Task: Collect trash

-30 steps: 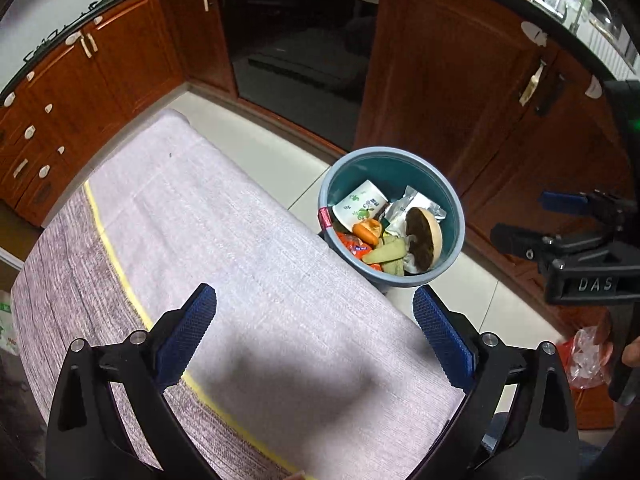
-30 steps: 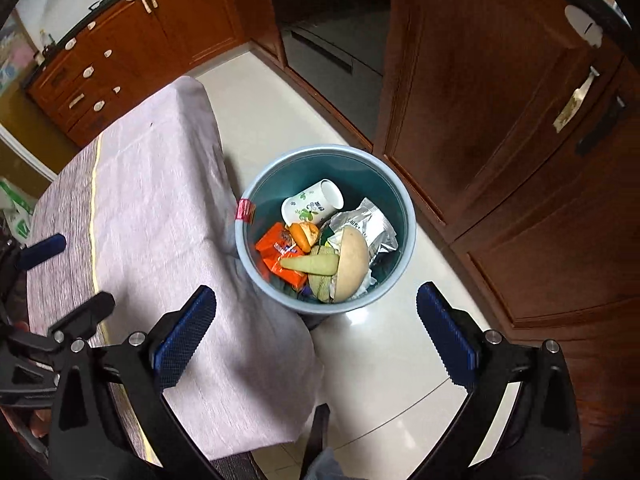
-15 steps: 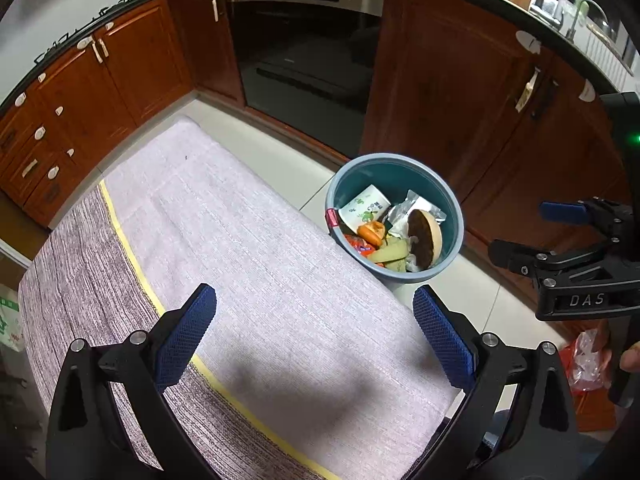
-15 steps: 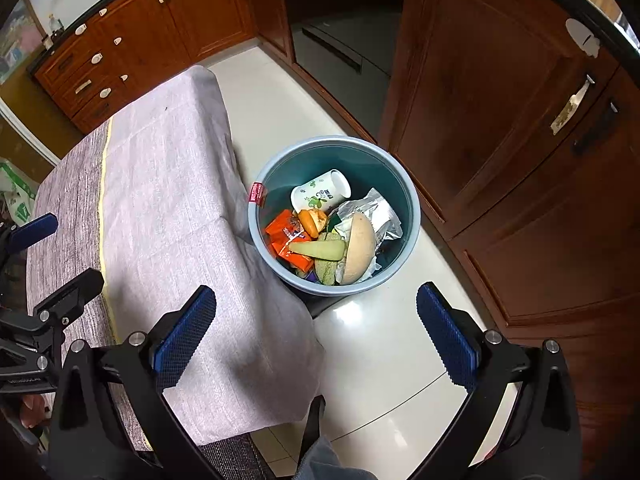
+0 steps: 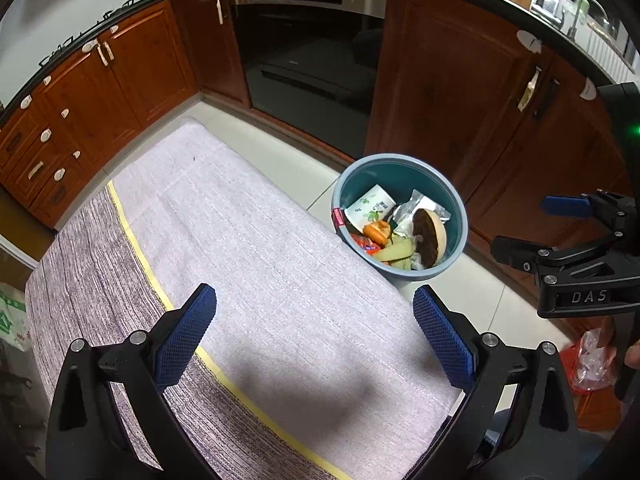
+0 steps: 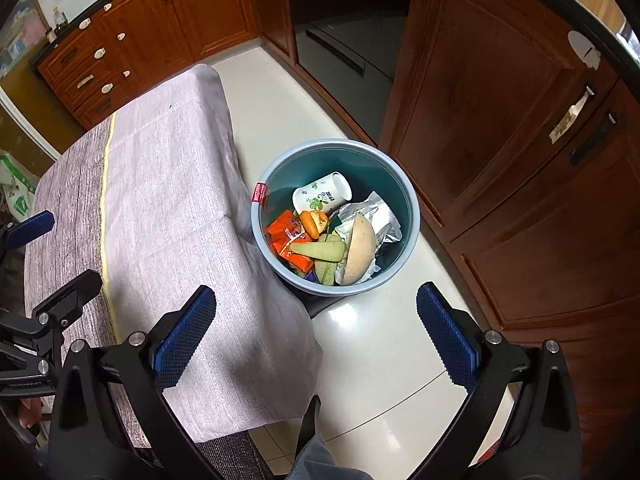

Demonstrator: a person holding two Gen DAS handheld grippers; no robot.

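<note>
Trash fills the round blue-grey plastic bin, which stands on glossy pale floor tiles just beside the right edge of the table, near its front right corner. Smooth-walled and teal inside, the bin carries a small red label on the rim facing the table. Heaped within are a white paper cup with green print, lying on its side with its long axis running left to right and its base toward the cabinets; a crumpled silver foil wrapper; a tan half bun standing on edge, its long axis running toward the camera; a pale green wedge of peel lying across the heap; an orange scrap of fruit; and orange snack packets.

A coarse woven lilac tablecloth with a yellow stripe drapes the table and hangs over the right edge, its folds touching the bin. The cloth's surface lies bare. Open floor runs between the bin and the polished red-brown wooden cabinets, leaving room on the bin's far and right sides.

Above the cloth, the left gripper hangs with its blue ribbed pads spread wide, holding nothing. The right gripper hovers over the table's front right corner, likewise spread and empty, the bin straight ahead of it.
</note>
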